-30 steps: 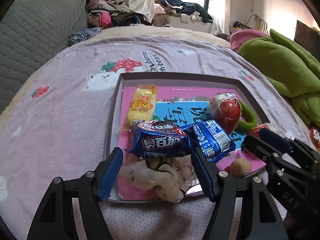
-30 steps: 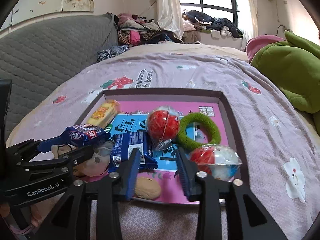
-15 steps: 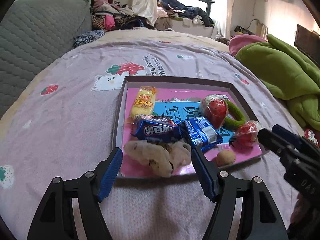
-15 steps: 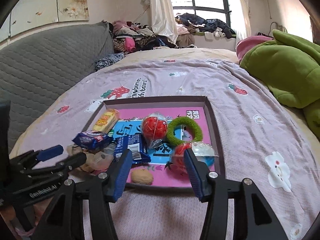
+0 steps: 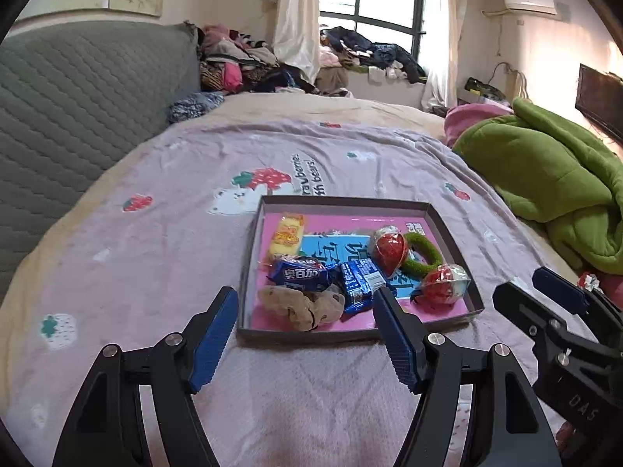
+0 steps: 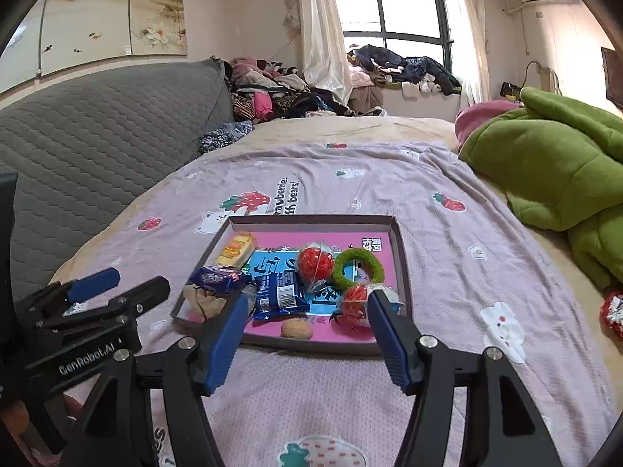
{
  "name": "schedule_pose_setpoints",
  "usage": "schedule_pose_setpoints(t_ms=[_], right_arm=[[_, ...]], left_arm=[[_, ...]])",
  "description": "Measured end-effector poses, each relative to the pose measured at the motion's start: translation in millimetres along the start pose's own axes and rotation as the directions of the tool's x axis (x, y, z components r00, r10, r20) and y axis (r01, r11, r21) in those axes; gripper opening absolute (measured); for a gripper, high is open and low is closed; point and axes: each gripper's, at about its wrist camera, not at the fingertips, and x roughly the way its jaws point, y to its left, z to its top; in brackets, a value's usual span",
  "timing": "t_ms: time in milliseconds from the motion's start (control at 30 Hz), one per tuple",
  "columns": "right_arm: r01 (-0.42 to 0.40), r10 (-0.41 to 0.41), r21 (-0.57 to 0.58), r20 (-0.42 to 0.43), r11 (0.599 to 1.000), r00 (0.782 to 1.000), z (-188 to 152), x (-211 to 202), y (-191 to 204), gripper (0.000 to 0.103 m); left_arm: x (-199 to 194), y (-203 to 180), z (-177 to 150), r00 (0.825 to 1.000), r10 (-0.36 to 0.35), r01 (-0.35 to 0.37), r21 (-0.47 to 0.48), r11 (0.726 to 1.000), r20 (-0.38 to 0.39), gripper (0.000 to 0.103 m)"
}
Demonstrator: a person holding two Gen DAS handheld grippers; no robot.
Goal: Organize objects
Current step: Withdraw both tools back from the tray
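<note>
A shallow dark-rimmed box point(image 5: 342, 201) point(image 6: 401, 257) with a pink floor lies on the bedspread. In it are a yellow snack pack point(image 5: 287, 234), two blue cookie packs point(image 5: 300, 274) point(image 6: 279, 296), a beige plush toy point(image 5: 301, 306), two wrapped red balls point(image 5: 388, 247) point(image 6: 354, 303), a green ring point(image 5: 422, 253) point(image 6: 359, 268) and a walnut point(image 6: 297, 329). My left gripper point(image 5: 307, 336) stands open above the box's near edge, nothing between its fingers. My right gripper point(image 6: 305, 329) hangs near the box's near edge, its jaws opening and empty.
A grey quilted headboard point(image 5: 78, 89) runs along the left. A green blanket point(image 5: 545, 171) is heaped at the right. Clothes point(image 6: 272, 93) pile up at the far end under the window. A red wrapped item point(image 6: 613, 313) lies on the bed at the right edge.
Both grippers have pulled back and up from the box, so it looks smaller and farther. The right gripper's jaws have widened. The box's contents have stayed put.
</note>
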Motion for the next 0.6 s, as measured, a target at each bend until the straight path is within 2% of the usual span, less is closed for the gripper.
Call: schedule_pose_setpoints(t_ms=[367,600], right_arm=[[0.024,-0.023,-0.011,0.054,1.0,0.998,-3.2,-60.5,5.5,0.067],[0.033,-0.033,0.002,0.081,0.999,0.996,-14.1,-91.5,3.5,0.067]], left_arm=[[-57.6,1.4,-10.3,1.0,0.016,-0.015,-0.014,1.0,0.023,0.073],[-83.3,2.0,-35.8,0.999,0.038,-0.038,0.001,0.999,0.023,0.073]])
